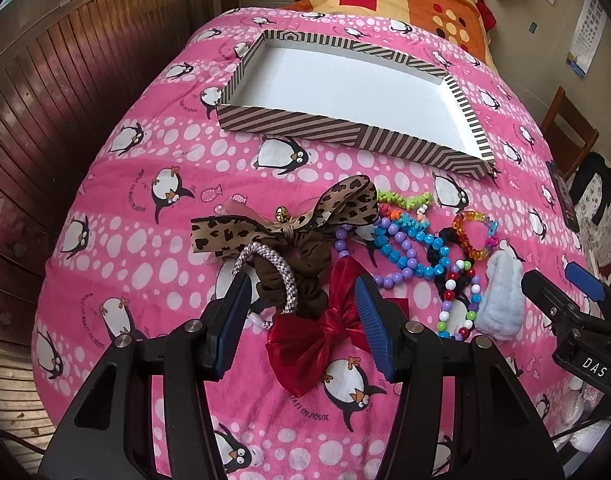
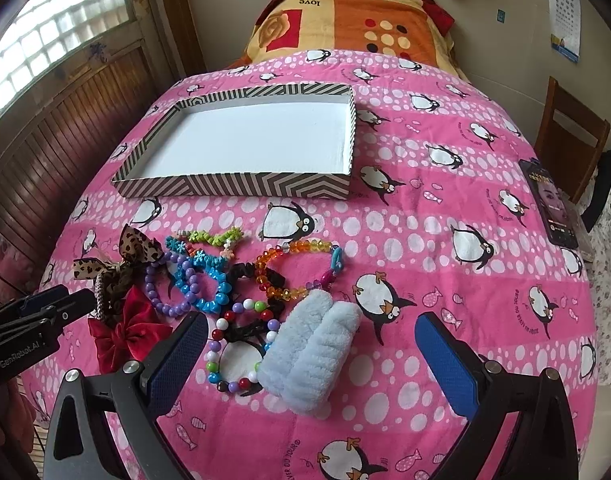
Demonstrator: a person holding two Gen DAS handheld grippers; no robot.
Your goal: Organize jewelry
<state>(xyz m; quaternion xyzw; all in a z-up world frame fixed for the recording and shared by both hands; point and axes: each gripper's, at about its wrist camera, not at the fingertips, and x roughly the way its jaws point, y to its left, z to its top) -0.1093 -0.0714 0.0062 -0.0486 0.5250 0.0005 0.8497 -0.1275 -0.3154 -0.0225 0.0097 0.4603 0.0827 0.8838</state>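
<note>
1. On the pink penguin blanket [image 2: 425, 208], your left gripper [image 1: 303, 312] stands wide, nothing clamped; the red bow [image 1: 317, 336] lies between its pads, the brown scrunchie [image 1: 295, 276] at 12 o'clock just past them.
2. Your right gripper [image 2: 311, 344] also gapes wide, holding nothing; the pale blue fluffy band [image 2: 317, 344] lies between its fingers.
3. Writing: "DAS" on the right gripper's body in the left view; "love", upside down, on the orange blanket [image 2: 369, 20] at 12 o'clock.
4. Count: one striped tray [image 2: 233, 186], bare white inside, at 11 o'clock of the pile; two bows, red and leopard [image 2: 135, 248]; several bead bracelets [image 2: 203, 284], overlapping, exact number unclear.
</note>
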